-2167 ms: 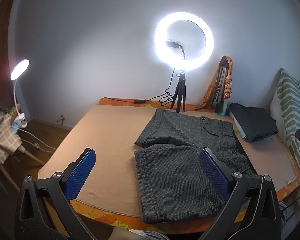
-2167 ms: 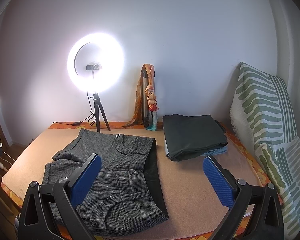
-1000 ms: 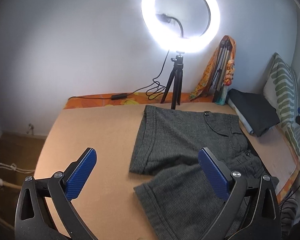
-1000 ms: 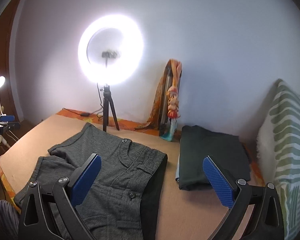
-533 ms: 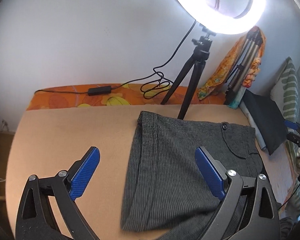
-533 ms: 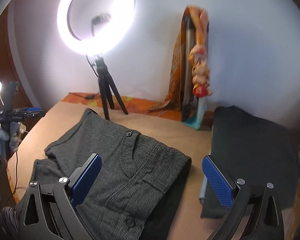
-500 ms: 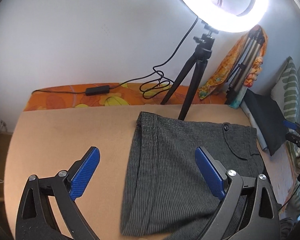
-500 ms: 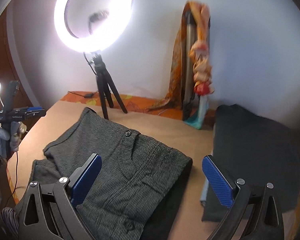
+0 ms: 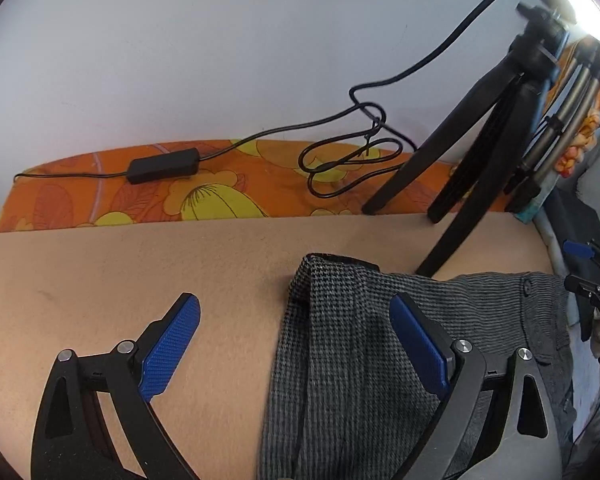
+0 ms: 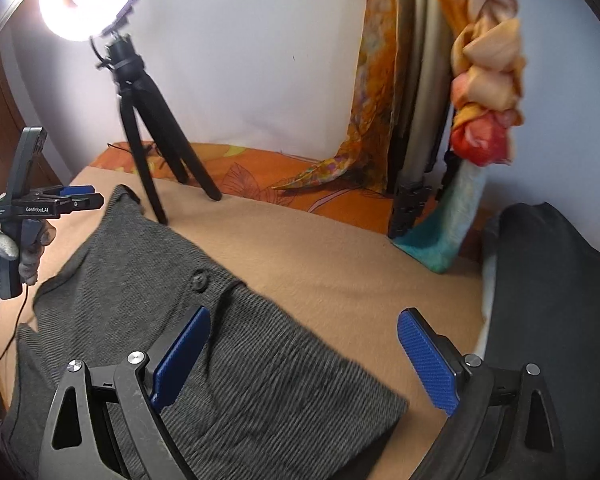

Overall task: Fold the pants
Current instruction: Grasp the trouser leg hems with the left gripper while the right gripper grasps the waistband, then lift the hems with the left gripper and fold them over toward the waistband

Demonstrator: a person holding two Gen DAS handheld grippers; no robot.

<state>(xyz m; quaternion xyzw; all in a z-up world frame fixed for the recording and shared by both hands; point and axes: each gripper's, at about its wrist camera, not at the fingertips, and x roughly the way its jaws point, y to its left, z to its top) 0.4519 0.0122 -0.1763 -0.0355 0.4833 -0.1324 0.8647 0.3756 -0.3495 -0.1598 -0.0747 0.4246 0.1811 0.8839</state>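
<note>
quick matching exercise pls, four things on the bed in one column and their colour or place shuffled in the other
1. pants
2. tripod
3. folded dark garment
4. cable box

a. on the orange flowered sheet by the wall
b. grey, spread flat on the tan blanket
c. black, standing under the ring light
d. at the right edge of the bed

Pairs: 1-b, 2-c, 3-d, 4-a

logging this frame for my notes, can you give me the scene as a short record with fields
surface: tan blanket over an orange floral sheet
garment: grey shorts lying flat, unfolded
left gripper: open, over the far leg hem, holding nothing
right gripper: open, over the far waistband corner, holding nothing
behind garment: black tripod with ring light
right of garment: dark folded clothes
</note>
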